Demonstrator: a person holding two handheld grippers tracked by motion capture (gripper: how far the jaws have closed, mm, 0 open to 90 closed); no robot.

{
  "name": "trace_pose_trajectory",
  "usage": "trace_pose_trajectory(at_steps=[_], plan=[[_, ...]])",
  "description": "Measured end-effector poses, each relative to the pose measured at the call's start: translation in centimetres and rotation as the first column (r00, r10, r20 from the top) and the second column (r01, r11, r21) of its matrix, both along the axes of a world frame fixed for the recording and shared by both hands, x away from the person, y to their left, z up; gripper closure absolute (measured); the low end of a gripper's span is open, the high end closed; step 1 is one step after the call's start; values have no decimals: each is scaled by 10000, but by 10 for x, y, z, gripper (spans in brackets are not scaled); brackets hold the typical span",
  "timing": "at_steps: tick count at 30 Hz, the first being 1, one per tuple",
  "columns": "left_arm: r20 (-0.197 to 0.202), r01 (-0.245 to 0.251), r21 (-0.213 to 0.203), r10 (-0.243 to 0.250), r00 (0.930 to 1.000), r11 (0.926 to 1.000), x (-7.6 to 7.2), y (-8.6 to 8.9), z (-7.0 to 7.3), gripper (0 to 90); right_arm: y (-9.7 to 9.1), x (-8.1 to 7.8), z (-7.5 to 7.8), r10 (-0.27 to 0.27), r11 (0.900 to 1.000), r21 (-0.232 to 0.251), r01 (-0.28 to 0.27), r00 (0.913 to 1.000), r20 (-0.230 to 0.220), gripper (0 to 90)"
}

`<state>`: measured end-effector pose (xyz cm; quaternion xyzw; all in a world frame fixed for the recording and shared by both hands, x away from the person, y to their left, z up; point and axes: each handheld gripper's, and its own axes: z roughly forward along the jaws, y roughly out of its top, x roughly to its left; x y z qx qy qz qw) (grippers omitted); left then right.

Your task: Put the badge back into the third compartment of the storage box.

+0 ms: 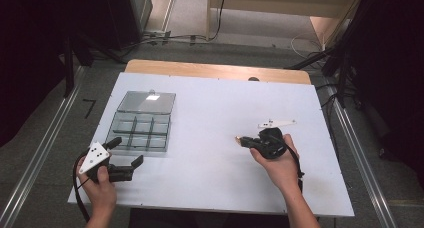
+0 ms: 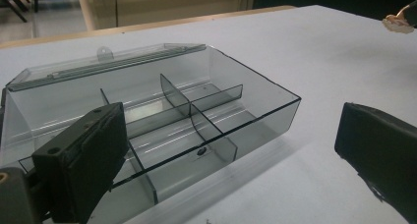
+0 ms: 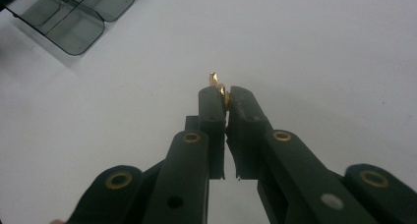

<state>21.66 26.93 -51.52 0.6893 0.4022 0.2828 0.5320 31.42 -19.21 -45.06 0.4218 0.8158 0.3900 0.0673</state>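
Observation:
A smoky clear plastic box [image 1: 142, 125] with several empty compartments lies at the table's left, its lid [image 1: 147, 102] folded open behind it. My left gripper [image 1: 126, 152] rests just in front of the box's near edge with its jaws wide apart and nothing between them. In the left gripper view the box [image 2: 196, 111] is close ahead of that gripper [image 2: 231, 130]. My right gripper [image 1: 245, 140] hovers right of the table's centre, shut on a small gold-coloured piece [image 1: 237, 138]. The right gripper view has the piece [image 3: 218, 82] pinched at the tips of the gripper [image 3: 226, 95].
The white table top [image 1: 210, 103] has a wooden strip [image 1: 215, 70] along its far edge. A white flat plate [image 1: 276, 123] shows just beyond my right hand. Metal rails and cables run on the floor at both sides.

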Motion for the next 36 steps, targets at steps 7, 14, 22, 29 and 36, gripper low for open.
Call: trace_pose_trajectory(at_steps=[7,14,22,29,36], plan=[[-6,6,-12,-6,10000,10000,0,0,0,0,12,5,5,157,9999,19,-157,9998,110,828],[-5,12,-17,-12,10000,10000,0,0,0,0,23,8,8,289,9995,149,-291,9995,161,828],[-24,26,-12,-26,10000,10000,1,0,0,0,40,12,8,534,9984,161,-538,9983,215,828],[-28,37,-11,-37,10000,10000,1,0,0,0,52,14,10,715,9973,164,-719,9971,259,828],[-47,50,-30,-51,10000,10000,1,1,0,0,61,18,14,836,9963,167,-842,9959,355,828]])
